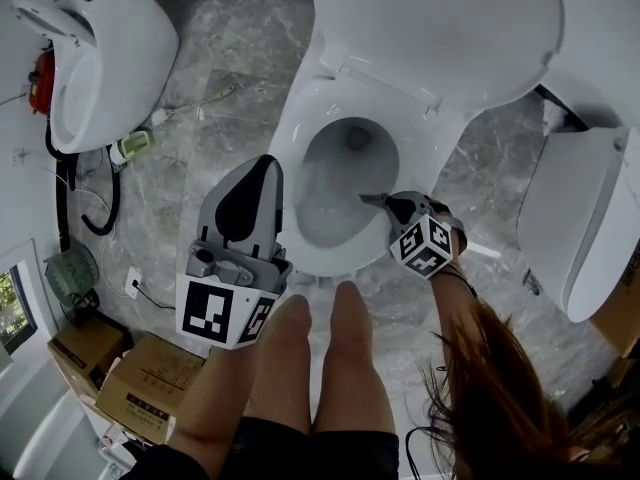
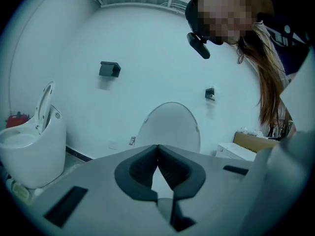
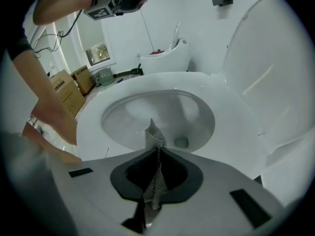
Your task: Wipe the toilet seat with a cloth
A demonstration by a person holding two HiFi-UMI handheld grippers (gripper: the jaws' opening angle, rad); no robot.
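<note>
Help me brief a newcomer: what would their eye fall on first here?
The open white ceramic toilet fills the middle of the head view, its lid raised. Over its bowl the right gripper is shut on a grey mesh cloth. The left gripper, shut and empty, is held up left of the bowl.

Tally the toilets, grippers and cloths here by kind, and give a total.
Toilets: 3 (middle toilet, left toilet, right toilet)
Grippers: 2 (left gripper, right gripper)
Cloths: 1 (grey cloth)
Total: 6
</note>
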